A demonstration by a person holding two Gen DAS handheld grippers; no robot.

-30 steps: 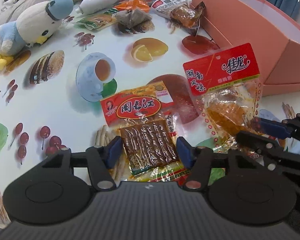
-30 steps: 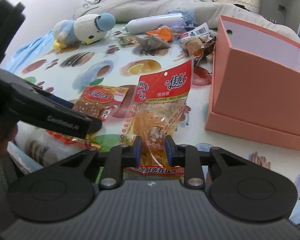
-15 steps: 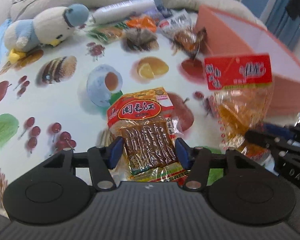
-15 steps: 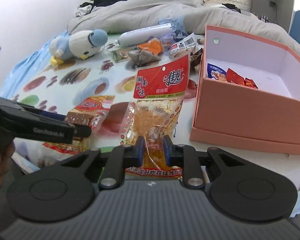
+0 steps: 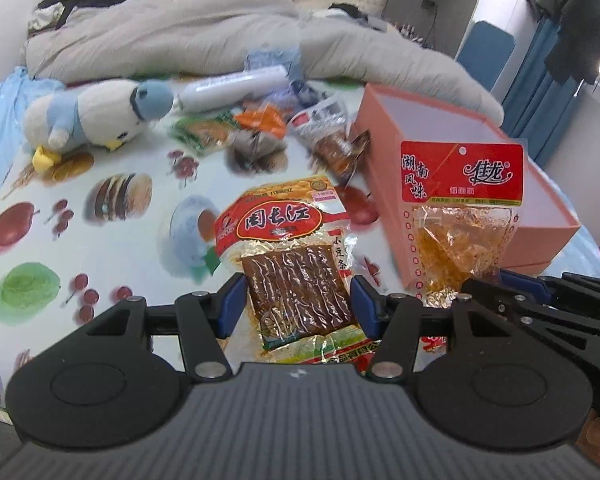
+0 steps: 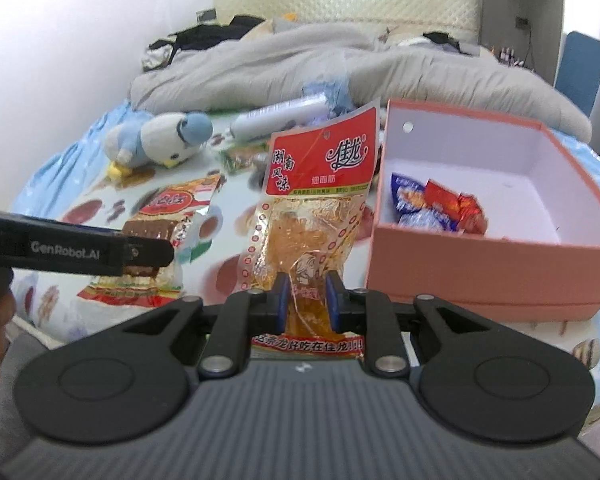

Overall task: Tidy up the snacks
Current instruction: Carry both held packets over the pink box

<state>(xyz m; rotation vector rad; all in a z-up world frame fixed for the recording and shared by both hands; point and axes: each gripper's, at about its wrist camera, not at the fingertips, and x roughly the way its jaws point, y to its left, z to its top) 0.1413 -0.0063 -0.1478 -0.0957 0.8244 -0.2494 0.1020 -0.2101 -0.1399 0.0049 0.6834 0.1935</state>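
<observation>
My left gripper [image 5: 296,305] is shut on a red-topped pack of brown tofu strips [image 5: 292,264] and holds it above the patterned cloth; the pack also shows in the right wrist view [image 6: 168,220]. My right gripper [image 6: 307,300] is shut on a red-headed bag of orange snack [image 6: 312,208], held upright to the left of the pink box [image 6: 492,264]. That bag shows in the left wrist view [image 5: 460,216] in front of the box [image 5: 384,128]. Blue and red wrapped snacks [image 6: 436,208] lie inside the box.
A blue and white plush bird [image 5: 96,116], a white tube [image 5: 236,88] and several loose snack packs [image 5: 260,124] lie at the far side of the fruit-print cloth [image 5: 100,240]. A grey duvet [image 5: 220,32] lies behind.
Both grippers have risen with their packs, lifting them off the cloth. The right gripper's bag now stands higher, level with the box's rim, and the box's inside has come into view.
</observation>
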